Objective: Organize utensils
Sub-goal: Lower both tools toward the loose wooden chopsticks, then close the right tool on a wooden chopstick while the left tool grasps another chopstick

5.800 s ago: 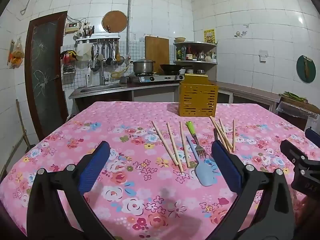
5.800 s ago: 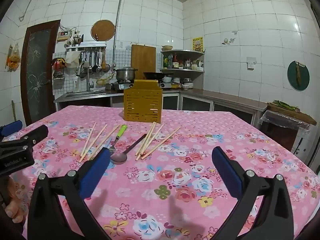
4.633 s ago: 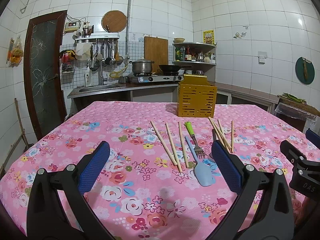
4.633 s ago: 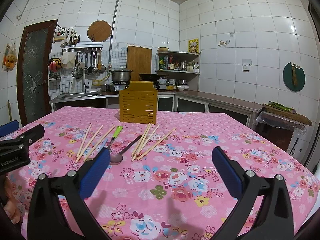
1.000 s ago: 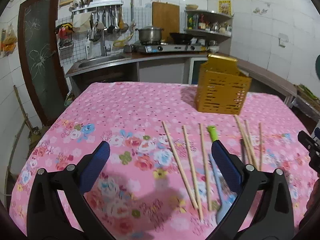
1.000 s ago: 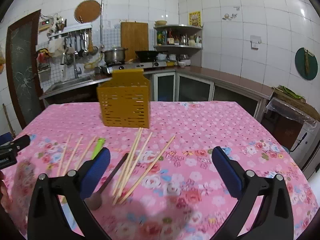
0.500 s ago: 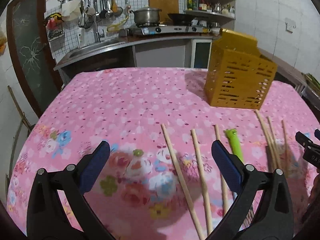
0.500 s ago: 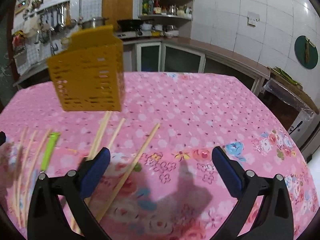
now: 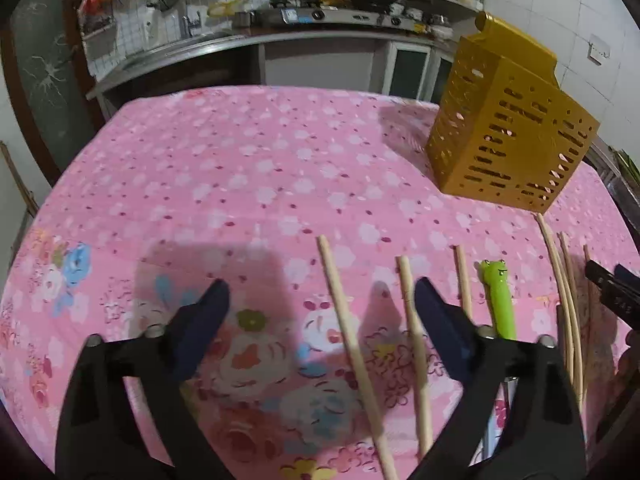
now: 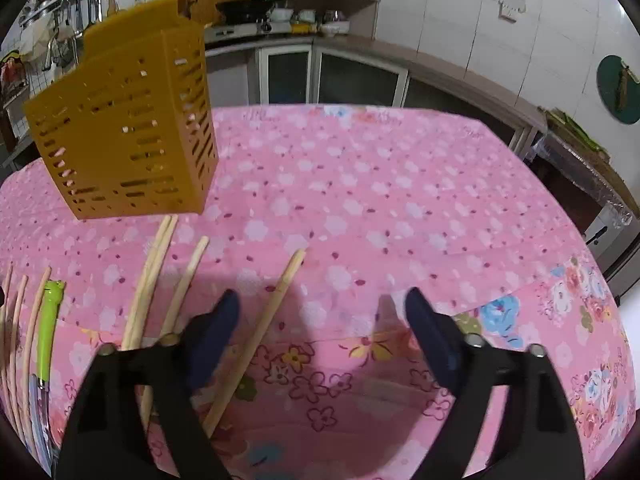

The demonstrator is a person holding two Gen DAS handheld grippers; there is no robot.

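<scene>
Wooden chopsticks lie in a row on the pink floral tablecloth point(image 9: 240, 168) in front of a yellow slotted utensil holder point(image 9: 504, 136). My left gripper point(image 9: 320, 286) hangs low over the leftmost chopstick point(image 9: 343, 312), which runs between its blue pads untouched; its jaws are closing. A second chopstick point(image 9: 414, 340) lies by the right pad, and a green frog-handled fork point(image 9: 498, 300) beyond it. My right gripper point(image 10: 322, 295) is also closing, with the rightmost chopstick point(image 10: 275, 300) just inside its left pad, not pressed. The holder point(image 10: 128, 120) stands far left in the right wrist view.
More chopsticks point(image 10: 152, 272) and the green fork point(image 10: 50, 316) lie left of the right gripper. The right gripper's tip point(image 9: 612, 292) shows at the left wrist view's right edge. A kitchen counter point(image 9: 280, 36) with a stove and pot runs behind the table.
Both grippers have moved forward and down towards the chopsticks and now tilt more steeply at the cloth. Their jaws stand a little narrower than before.
</scene>
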